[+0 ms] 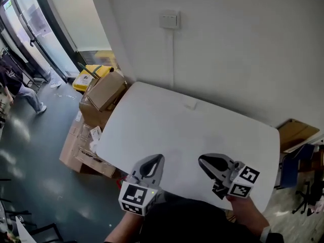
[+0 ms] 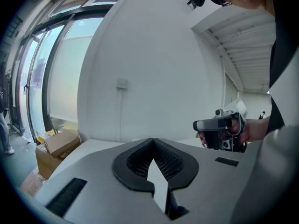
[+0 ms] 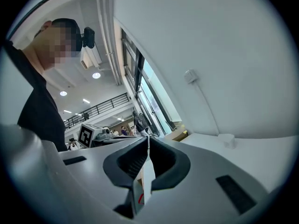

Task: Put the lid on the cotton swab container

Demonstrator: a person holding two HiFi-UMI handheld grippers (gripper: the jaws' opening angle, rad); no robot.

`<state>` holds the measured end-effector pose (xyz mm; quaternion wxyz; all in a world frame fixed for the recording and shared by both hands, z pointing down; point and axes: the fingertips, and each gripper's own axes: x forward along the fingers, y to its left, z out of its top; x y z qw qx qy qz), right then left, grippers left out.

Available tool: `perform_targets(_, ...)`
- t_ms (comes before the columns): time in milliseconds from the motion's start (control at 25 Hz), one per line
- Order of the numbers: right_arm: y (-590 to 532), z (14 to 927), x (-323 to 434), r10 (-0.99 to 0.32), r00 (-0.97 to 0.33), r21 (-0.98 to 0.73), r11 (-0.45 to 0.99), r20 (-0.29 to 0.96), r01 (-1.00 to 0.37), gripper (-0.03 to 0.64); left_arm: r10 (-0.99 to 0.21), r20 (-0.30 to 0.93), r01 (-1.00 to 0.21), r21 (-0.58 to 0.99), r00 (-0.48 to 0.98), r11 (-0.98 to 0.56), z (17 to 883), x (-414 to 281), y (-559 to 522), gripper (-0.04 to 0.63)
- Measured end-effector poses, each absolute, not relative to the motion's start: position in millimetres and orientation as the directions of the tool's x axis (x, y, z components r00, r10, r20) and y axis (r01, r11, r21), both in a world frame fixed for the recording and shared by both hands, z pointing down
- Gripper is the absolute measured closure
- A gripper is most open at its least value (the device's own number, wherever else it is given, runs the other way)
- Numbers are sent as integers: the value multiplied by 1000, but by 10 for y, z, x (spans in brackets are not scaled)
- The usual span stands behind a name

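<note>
Fingers on grey left gripper (image 1: pixel 157 159) & right gripper (image 1: pixel 203 161) pinched together, empty. Small whitish cotton swab container (image 1: pixel 190 105) at far edge of white table (image 1: pixel 152 130), nr wall; lid unseen. Risk: closed jaws shove light container over on arrival.

Couldn't tell what the 1 small pale thing (image 1: pixel 190 105) on the white table (image 1: pixel 152 130) by the wall was, way too tiny. Cardboard boxes (image 1: pixel 104 92) were partly hidden behind the table, and a bystander (image 1: pixel 17 82) got cropped at the left edge.
</note>
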<state>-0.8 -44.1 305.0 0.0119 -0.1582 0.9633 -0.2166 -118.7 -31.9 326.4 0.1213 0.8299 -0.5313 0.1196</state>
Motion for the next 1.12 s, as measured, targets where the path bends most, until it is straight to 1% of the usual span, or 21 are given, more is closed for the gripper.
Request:
perform_targets(160, -764, 3091, 141, -296, -955, -412, 866, 37, -284, 600, -845, 350, -911, 70, 404, -407, 3299, -1027, -659, 584)
perform_targets(360, -1099, 3194, 270, -285, -957, -383, 879, 51, -283, 600, -841, 349, -904, 47, 414, -425, 3290, -864, -1068, 584)
perform_targets(600, -1496, 3409, 360, -345, -935, -387, 854, 79, -347, 600, -809, 361, -873, 27, 464, -488, 3378, -734, -1501, 584)
perform_targets(760, -1811, 3618, 269, -391, -915, -369, 840, 95, -397, 600, -785, 372, -849, 16, 495, -528, 3536, -773, -1790, 584)
perform_targets(960, -2122, 3951, 60, -396, -909, -311, 854, 128, -416, 599, -756, 389, -825, 21, 527, -564, 3845, -849, -2098, 584)
perform_targets(1120, -2408, 4231, -12, -410, -901, -303, 848, 144, -434, 599, -741, 397, -813, 22, 541, -582, 4083, -893, -2345, 584)
